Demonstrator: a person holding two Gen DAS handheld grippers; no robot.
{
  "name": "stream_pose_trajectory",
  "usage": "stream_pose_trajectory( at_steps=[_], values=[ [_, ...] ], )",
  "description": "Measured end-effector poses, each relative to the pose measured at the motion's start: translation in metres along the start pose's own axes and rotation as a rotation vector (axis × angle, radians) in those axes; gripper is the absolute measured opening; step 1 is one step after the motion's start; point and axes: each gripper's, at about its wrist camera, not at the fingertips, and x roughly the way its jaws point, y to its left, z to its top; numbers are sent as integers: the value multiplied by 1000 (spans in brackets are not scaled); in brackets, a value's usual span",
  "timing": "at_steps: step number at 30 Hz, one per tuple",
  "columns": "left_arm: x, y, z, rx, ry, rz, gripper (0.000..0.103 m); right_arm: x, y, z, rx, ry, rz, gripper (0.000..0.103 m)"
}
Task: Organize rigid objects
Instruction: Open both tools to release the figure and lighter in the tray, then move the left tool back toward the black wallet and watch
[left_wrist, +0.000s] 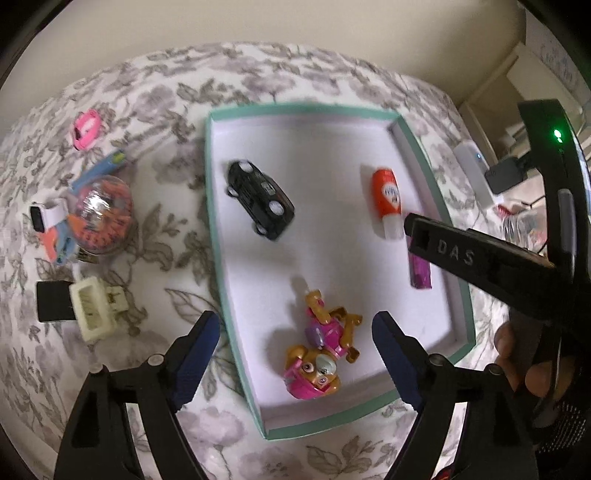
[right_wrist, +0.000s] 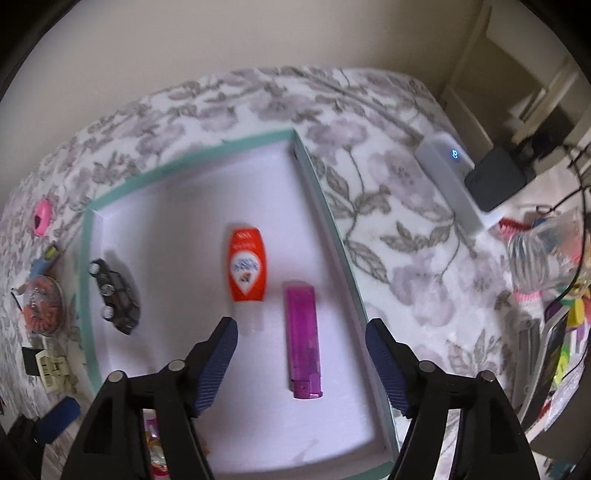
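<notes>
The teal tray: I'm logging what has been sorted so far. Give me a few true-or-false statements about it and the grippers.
1. The purple lighter lies inside the teal tray. True.
2. The black toy car sits outside the tray. False: it lies inside.
3. The right gripper grips the lighter. False: its jaws stand open, apart from it.
4. The left gripper is open above the pink toy figure. True.
5. The cream connector is in the tray. False: it lies on the floral cloth.
</notes>
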Motion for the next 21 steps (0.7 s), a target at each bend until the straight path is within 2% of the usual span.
stream_pose_trajectory(
  at_steps=[2,4,8,10,12,13,14,21],
  values=[
    [-7,6,2,-18,-23,8,85,-9,4,3,-8,-22,13,78],
    [-11,13,3,-44,-37,18,85,-15,11,4,-12,-41,16,86],
    [-13,37,7,-124,-56,45,85,-19,26,5,-25,-66,28,90],
    [-15,52,8,-173,-64,63,85,-18,33,4,-30,-69,34,95],
    [-17,64,9,-214,-74,76,87,-18,38,3,-38,-72,37,97],
    [-18,72,10,-240,-80,83,95,-17,42,4,-44,-76,40,97],
    [-20,80,11,-269,-88,89,96,-17,45,4,-47,-78,44,97],
    [-32,130,12,-429,-138,153,96,-23,75,3,-88,-115,93,103]
  ],
)
